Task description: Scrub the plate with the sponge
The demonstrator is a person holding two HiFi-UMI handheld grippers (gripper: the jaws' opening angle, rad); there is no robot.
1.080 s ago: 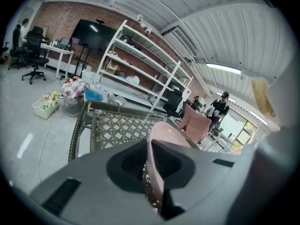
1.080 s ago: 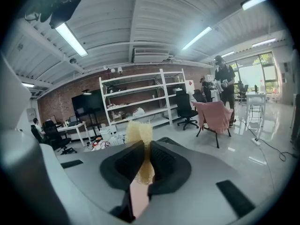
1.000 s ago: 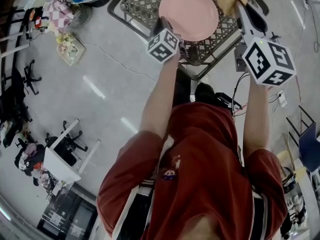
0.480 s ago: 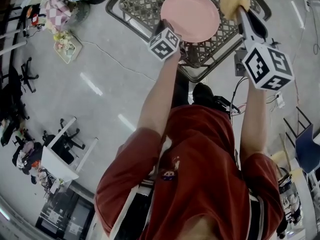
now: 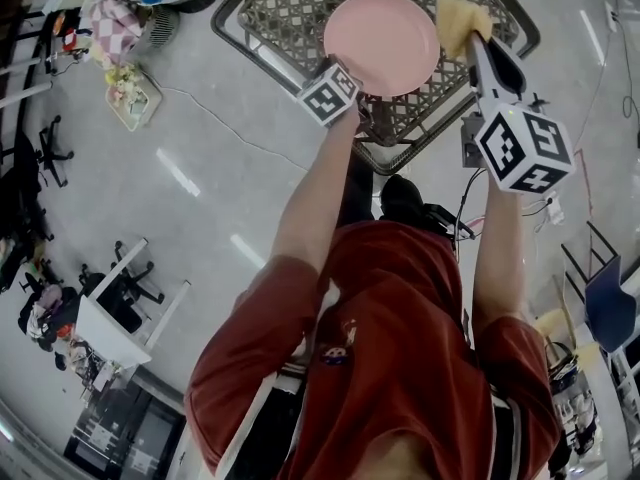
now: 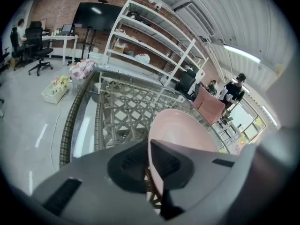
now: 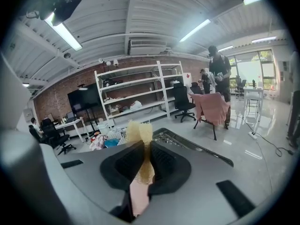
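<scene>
Pink plate (image 5: 380, 30), over the lattice worktop (image 5: 285, 8), is clamped at its near rim by the left tool (image 6: 149, 158). The right tool (image 7: 143, 156) squeezes the sponge (image 5: 455, 13) just right of it. Scrubbing looks unstarted; next, press sponge onto plate.

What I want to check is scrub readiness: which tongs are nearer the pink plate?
Left. The left tongs are shut on the rim of the pink plate. The right tongs grip the yellow sponge beside the plate's right edge in the head view.
</scene>
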